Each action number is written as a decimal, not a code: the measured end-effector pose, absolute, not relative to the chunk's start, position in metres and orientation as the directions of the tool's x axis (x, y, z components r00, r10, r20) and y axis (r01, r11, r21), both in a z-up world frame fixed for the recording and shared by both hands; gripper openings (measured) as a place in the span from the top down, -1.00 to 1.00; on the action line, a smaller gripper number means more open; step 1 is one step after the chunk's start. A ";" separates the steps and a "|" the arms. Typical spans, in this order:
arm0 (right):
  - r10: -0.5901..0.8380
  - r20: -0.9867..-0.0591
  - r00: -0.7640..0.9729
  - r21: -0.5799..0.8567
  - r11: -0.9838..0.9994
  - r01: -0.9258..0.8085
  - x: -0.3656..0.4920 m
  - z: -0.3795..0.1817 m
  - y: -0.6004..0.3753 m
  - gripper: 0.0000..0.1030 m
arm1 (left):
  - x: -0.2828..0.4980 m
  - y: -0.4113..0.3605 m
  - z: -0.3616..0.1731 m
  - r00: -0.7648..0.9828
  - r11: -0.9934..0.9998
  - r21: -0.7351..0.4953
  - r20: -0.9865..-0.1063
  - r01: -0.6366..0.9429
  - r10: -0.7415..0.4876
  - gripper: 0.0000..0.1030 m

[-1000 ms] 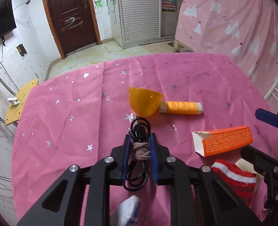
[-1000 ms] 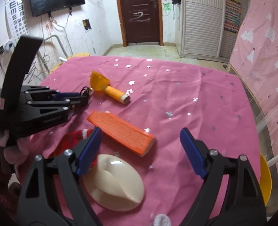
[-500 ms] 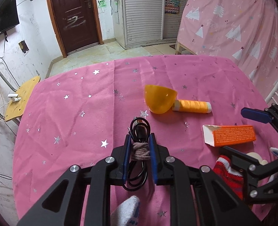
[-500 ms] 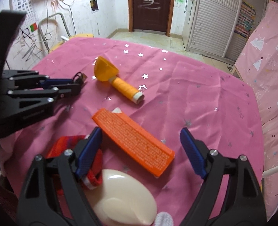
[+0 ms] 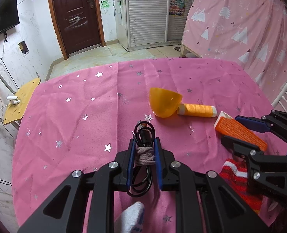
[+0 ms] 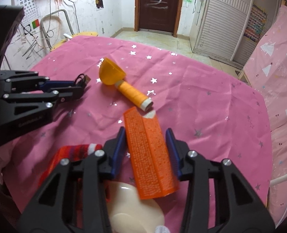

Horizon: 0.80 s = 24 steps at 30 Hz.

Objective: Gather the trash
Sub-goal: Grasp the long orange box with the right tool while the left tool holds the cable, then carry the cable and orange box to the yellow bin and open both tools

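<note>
An orange cardboard box (image 6: 149,155) lies between the blue pads of my right gripper (image 6: 145,134), whose jaws are closing; both pads touch its long sides. The left wrist view shows the same box (image 5: 240,134) inside that right gripper (image 5: 231,129), low over the pink starred tablecloth (image 5: 85,116). My left gripper (image 5: 144,141) is shut on a coiled black cable (image 5: 141,182) bound with a brown tie (image 5: 144,155). It hovers left of the box, and the cable's plug end pokes out past its tips (image 6: 79,85).
A yellow half-sphere cup (image 5: 164,103) and an orange thread spool (image 5: 196,109) lie just beyond the box. A red striped sock (image 5: 234,170) and a cream oval object (image 6: 135,209) sit under the right gripper. A yellow chair seat (image 5: 21,101) stands left of the table.
The right gripper's jaws have come in from wide open onto the orange box, which has swung round to lie along the fingers. The left gripper still holds the cable and has barely moved.
</note>
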State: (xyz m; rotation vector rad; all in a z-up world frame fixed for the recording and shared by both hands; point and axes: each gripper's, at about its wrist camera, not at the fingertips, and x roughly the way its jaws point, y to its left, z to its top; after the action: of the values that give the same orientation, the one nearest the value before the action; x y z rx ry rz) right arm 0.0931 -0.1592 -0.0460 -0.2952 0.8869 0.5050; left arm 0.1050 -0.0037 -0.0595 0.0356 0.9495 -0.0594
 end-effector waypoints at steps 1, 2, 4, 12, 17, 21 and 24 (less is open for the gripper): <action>0.297 -0.794 0.530 -0.037 0.847 -0.531 0.093 -0.044 -0.161 0.30 | 0.104 -0.004 -0.058 0.583 0.998 0.005 -0.812 0.066 -0.035 0.79; 0.301 -0.789 0.536 -0.034 0.849 -0.527 0.093 -0.043 -0.162 0.30 | 0.103 -0.004 -0.057 0.585 0.998 0.006 -0.810 0.066 -0.034 0.79; 0.305 -0.781 0.544 -0.029 0.853 -0.521 0.093 -0.039 -0.166 0.31 | 0.102 -0.006 -0.052 0.592 0.998 0.009 -0.805 0.070 -0.034 0.79; 0.315 -0.749 0.583 -0.009 0.875 -0.484 0.091 -0.029 -0.183 0.33 | 0.097 -0.017 -0.037 0.616 0.996 0.021 -0.787 0.084 -0.035 0.79; 0.322 -0.727 0.606 0.011 0.888 -0.459 0.091 -0.023 -0.199 0.34 | 0.094 -0.026 -0.029 0.627 0.995 0.030 -0.779 0.091 -0.034 0.79; 0.325 -0.710 0.624 0.022 0.897 -0.442 0.089 -0.018 -0.210 0.33 | 0.094 -0.031 -0.023 0.632 0.995 0.036 -0.774 0.098 -0.034 0.79; 0.327 -0.698 0.637 0.032 0.903 -0.429 0.089 -0.015 -0.219 0.33 | 0.093 -0.039 -0.018 0.639 0.994 0.041 -0.769 0.106 -0.036 0.79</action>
State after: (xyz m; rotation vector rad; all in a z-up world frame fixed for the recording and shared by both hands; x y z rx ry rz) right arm 0.0888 -0.2194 -0.0155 -0.1413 0.7675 0.4332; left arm 0.0927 -0.0390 -0.0178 0.0845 0.8744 -0.0813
